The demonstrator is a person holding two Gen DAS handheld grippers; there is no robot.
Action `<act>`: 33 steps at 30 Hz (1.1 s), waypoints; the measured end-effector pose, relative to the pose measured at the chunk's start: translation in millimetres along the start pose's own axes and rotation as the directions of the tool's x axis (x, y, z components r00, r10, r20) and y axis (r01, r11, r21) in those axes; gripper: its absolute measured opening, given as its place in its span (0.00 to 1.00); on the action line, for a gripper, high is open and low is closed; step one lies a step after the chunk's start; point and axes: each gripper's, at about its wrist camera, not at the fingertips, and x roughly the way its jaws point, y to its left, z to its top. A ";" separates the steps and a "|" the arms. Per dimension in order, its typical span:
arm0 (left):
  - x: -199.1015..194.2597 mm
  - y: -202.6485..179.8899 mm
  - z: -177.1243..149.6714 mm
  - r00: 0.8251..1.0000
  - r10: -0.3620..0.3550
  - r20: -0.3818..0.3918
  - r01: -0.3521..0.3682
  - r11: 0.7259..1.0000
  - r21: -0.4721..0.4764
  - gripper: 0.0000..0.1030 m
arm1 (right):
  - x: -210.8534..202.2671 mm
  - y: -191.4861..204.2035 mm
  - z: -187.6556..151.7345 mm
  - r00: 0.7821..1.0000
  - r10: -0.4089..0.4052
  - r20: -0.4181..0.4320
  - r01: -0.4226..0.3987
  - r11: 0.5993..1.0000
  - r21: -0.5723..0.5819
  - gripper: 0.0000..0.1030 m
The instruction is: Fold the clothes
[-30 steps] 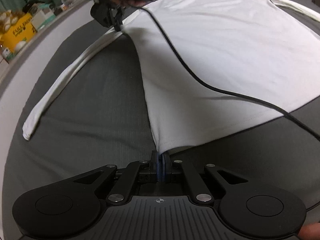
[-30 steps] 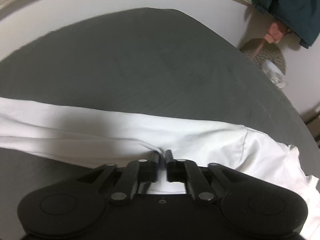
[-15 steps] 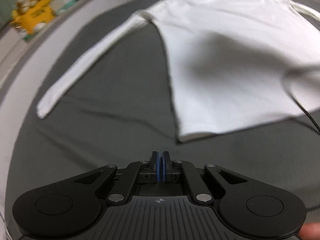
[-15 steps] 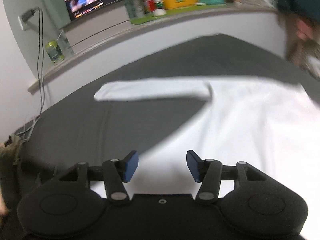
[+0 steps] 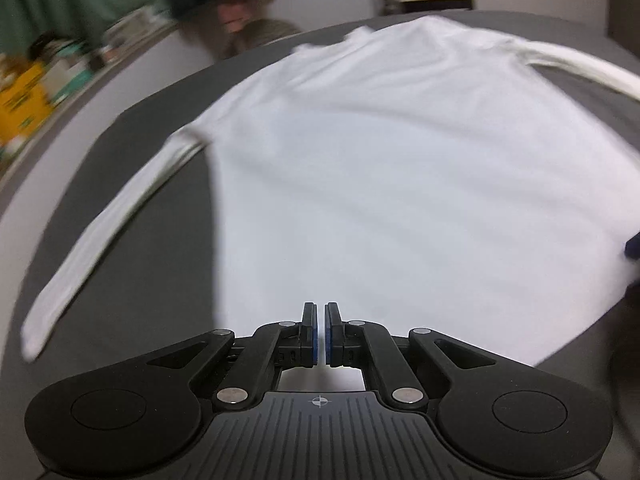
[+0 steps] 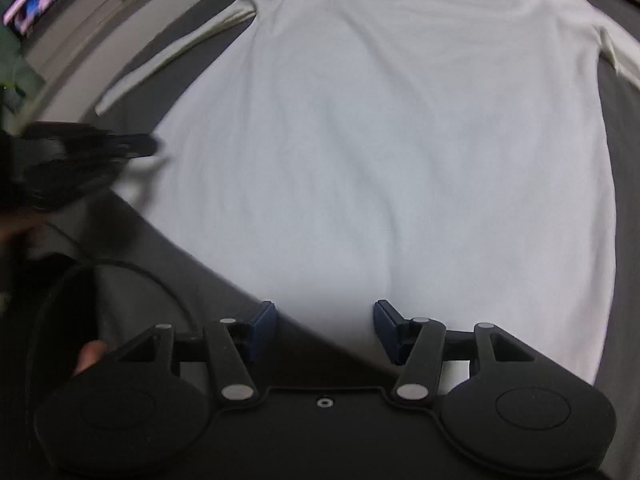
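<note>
**Both tools let go; the shirt lies spread flat**

A second ago each tool pinched an edge of the white long-sleeved shirt (image 5: 400, 184): the left one at a hem corner, the right one near a shoulder seam, with the cloth lifted and drawn tight between them. Now neither holds anything. The left tool (image 5: 320, 334) hangs just above the near hem with its blue pads almost together, only a thin slit between them and no cloth in it. The right tool (image 6: 325, 330) stands over the hem edge with its jaws wide apart and empty; half a second ago it was already open.

The shirt rests on the dark grey bed (image 5: 132, 264), body spread wide and mostly smooth. One sleeve (image 5: 100, 240) runs out straight and down toward the near left of the left wrist view; the other sleeve (image 5: 580, 68) angles away at the far right. In the right wrist view the left tool shows as a blurred dark shape by the shirt's side edge, so it is moving.

My reading: the pull and release served to flatten the garment. No fold shows in it; body and sleeves lie in a single spread layer. That suits a shirt laid out ready for folding. Both tools now sit near the hem end. Which edge gets taken next the pictures do not settle.
</note>
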 end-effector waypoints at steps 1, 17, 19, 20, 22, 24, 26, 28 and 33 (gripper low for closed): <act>0.8 -7.5 7.6 0.999 -0.029 0.018 0.029 1.000 -0.002 0.03 | -7.8 -9.2 2.8 1.000 0.000 0.023 0.000 0.999 0.039 0.52; 75.4 -56.5 -4.7 0.742 -0.579 0.339 0.669 0.669 -0.323 0.03 | 73.9 -204.1 52.5 0.861 0.003 0.508 -0.477 0.350 0.806 0.64; 90.2 -52.5 -11.1 0.713 -0.608 0.349 0.701 0.601 -0.384 0.03 | 89.1 -207.6 76.8 0.862 -0.009 0.507 -0.472 0.353 0.808 0.64; 97.6 -50.5 -14.4 0.698 -0.622 0.355 0.714 0.565 -0.414 0.03 | 95.1 -206.7 88.1 0.869 -0.031 0.495 -0.451 0.364 0.815 0.63; 109.7 -44.5 -19.5 0.660 -0.651 0.375 0.740 0.477 -0.474 0.03 | 107.2 -205.1 110.2 0.880 -0.076 0.469 -0.409 0.382 0.829 0.60; 119.2 -40.1 -23.6 0.623 -0.676 0.394 0.761 0.408 -0.504 0.03 | 117.8 -206.1 125.9 0.886 -0.131 0.445 -0.367 0.391 0.844 0.50; 121.3 -40.2 -21.7 0.611 -0.692 0.384 0.769 0.404 -0.494 0.03 | 122.8 -210.9 134.8 0.886 -0.174 0.429 -0.341 0.382 0.859 0.33; 123.6 -41.1 -19.7 0.607 -0.702 0.373 0.775 0.416 -0.476 0.03 | 122.1 -216.7 138.1 0.888 -0.226 0.401 -0.299 0.379 0.876 0.10; 122.4 -42.9 -19.0 0.598 -0.712 0.368 0.780 0.414 -0.469 0.03 | 117.7 -222.0 146.8 0.866 -0.302 0.399 -0.220 0.486 0.845 0.05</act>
